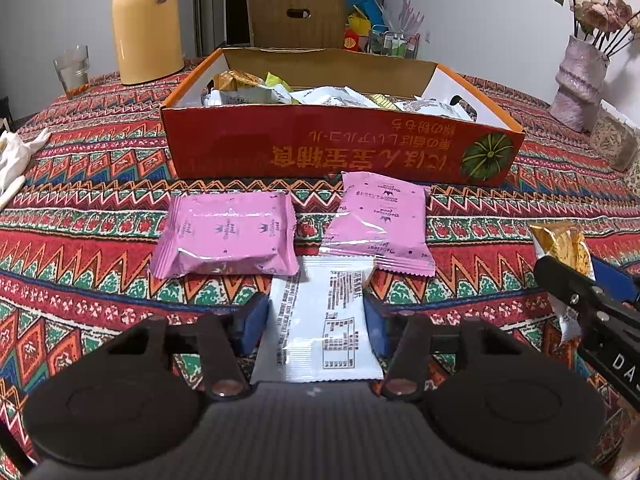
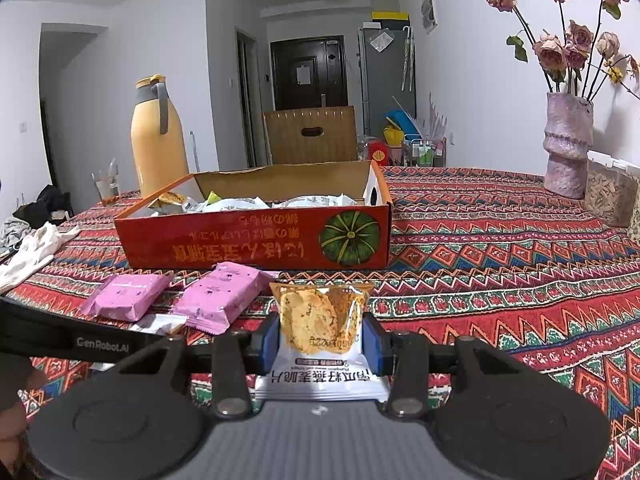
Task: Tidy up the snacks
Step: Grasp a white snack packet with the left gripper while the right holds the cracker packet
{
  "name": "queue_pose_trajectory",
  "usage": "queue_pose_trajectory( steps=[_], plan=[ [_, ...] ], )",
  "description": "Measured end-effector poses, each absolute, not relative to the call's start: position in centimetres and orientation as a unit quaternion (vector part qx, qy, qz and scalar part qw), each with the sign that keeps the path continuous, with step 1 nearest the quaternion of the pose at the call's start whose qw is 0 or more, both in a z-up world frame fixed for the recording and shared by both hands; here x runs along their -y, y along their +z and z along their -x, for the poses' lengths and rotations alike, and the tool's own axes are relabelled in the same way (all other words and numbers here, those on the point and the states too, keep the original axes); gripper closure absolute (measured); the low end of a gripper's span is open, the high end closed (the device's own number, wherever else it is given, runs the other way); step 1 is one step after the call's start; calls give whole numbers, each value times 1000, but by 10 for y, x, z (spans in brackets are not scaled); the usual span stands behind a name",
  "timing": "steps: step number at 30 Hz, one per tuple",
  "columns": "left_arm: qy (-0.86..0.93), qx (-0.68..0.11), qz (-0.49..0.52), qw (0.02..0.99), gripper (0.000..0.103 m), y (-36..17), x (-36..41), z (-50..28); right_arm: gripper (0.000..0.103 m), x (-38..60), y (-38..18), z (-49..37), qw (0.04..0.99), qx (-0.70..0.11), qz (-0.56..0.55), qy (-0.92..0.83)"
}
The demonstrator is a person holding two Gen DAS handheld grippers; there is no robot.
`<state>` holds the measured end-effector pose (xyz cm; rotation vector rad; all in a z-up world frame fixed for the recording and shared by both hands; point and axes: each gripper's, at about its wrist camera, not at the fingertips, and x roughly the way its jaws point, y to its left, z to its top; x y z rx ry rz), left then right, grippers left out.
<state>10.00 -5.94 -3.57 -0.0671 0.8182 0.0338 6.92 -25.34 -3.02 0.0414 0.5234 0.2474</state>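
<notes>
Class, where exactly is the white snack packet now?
In the left wrist view, the white packet lies on the tablecloth between the left gripper fingers, just before two pink packets.

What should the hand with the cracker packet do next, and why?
Probably carry the cracker packet forward and up over the orange box. The right gripper is clamped on it, and the box, already holding snacks, lies open straight ahead.

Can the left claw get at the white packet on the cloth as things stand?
Probably yes: the white packet already lies between the left claw's pads, nothing covering it; the pink packets sit beyond.
</notes>
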Motion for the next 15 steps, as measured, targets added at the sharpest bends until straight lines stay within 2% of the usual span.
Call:
queue_pose_trajectory(
  steps=[9,10,11,15],
  plan=[
    [-4,-376,28,926,60,-25,61,-86,61,249,-24,-58,961,-250,-12,120],
    [-7,-371,28,928,74,-22,61,-84,61,249,-23,-57,961,-248,-11,119],
    [-13,-369,28,929,78,-19,61,-82,61,249,-21,-56,962,-246,-10,118],
    [-22,-351,27,936,78,-9,61,-75,61,248,-16,-53,964,-240,-6,116]
  ],
)
